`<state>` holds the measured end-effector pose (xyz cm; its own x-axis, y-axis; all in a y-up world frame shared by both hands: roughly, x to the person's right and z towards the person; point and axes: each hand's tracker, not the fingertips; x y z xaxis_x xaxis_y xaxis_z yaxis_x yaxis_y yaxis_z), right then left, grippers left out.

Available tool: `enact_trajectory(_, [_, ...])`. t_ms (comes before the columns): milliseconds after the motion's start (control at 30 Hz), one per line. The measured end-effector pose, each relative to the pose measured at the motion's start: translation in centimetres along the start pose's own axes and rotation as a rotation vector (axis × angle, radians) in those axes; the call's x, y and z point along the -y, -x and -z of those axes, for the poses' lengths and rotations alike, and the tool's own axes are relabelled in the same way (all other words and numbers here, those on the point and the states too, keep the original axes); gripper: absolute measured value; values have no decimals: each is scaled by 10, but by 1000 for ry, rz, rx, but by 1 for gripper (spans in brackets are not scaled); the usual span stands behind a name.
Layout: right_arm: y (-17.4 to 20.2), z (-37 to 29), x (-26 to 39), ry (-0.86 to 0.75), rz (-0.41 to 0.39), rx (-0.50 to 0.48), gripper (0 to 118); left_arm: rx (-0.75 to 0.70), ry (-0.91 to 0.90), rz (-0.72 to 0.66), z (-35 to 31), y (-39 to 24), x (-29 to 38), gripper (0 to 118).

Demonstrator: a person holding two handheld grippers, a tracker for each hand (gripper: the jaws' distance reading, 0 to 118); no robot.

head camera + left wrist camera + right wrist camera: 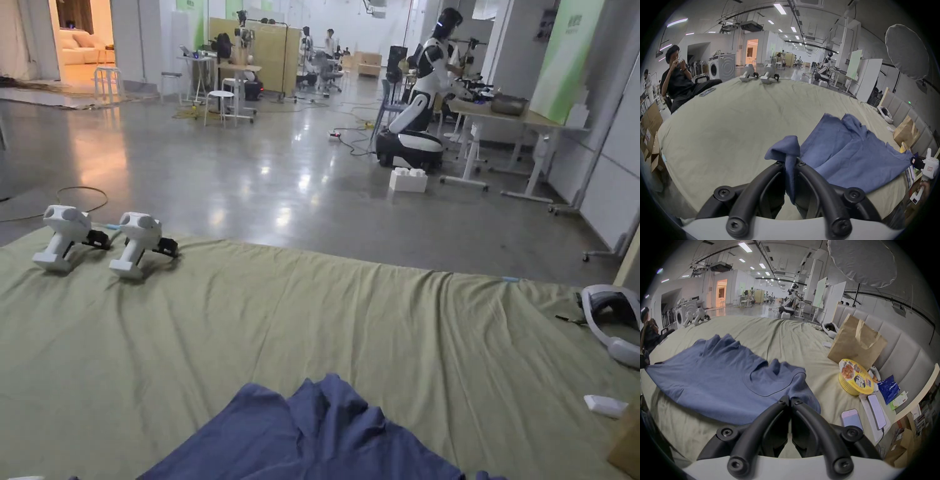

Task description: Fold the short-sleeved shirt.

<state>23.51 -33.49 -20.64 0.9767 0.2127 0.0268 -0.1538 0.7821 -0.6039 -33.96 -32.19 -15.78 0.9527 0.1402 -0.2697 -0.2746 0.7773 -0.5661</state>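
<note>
A blue short-sleeved shirt [312, 431] lies spread on the green-sheeted bed [281, 325], its far end rumpled. In the left gripper view my left gripper [790, 160] is shut on a bunched corner of the shirt [847, 152], with cloth hanging between the jaws. In the right gripper view my right gripper [790, 400] is shut on the shirt [718, 378] at its edge beside the round neckline. The right gripper [916, 162] also appears at the far right of the left gripper view, holding the cloth's other corner.
Two spare white grippers [100, 240] rest on the bed's far left. A headset [609, 322] lies at the right edge. A paper bag [857, 344], a yellow bowl [855, 378] and two phones [851, 418] lie right of the shirt. A person [677, 81] sits at the left.
</note>
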Motion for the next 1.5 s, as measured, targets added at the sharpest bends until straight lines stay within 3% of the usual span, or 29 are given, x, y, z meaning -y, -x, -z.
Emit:
enact_trajectory(67, [3, 5, 7, 26, -12, 11, 10, -2, 29, -14, 6, 5, 7, 11])
enact_trajectory(100, [4, 6, 9, 35, -10, 16, 21, -5, 36, -26, 7, 6, 10, 13])
enact_trajectory(167, [2, 7, 11, 50, 1, 33, 56, -39, 37, -45, 7, 10, 13, 42])
enact_trajectory(200, [1, 3, 10, 41, 26, 19, 62, -57, 31, -59, 4, 13, 14, 58])
enact_trajectory(233, [0, -2, 8, 18, 46, 12, 65, -51, 19, -82, 1, 18, 15, 69])
enact_trajectory(367, [8, -19, -11, -98, 24, -3, 69, -90, -48, -102, -16, 17, 5, 69])
enact_trajectory(567, [45, -42, -50, -238, 24, -132, 69, -52, -144, -18, -31, -18, -19, 69])
enact_trajectory(833, [97, -53, -81, -393, 98, -153, 64, 30, -301, 172, -53, -109, -39, 68])
enact_trajectory(933, [106, -60, -87, -443, 133, -141, 31, 58, -336, 189, -56, -134, -43, 52])
enact_trajectory(967, [109, -62, -87, -465, 141, -123, 19, 69, -348, 201, -56, -143, -45, 30])
enact_trajectory(1100, [107, -66, -87, -497, 156, -134, 8, 36, -407, 206, -59, -161, -44, 5])
enact_trajectory(1367, [103, -69, -82, -505, 131, -114, 7, 40, -404, 204, -58, -148, -42, 2])
enact_trajectory(1500, [103, -63, -77, -477, 115, -125, 7, 65, -270, 118, -44, -101, -40, 2])
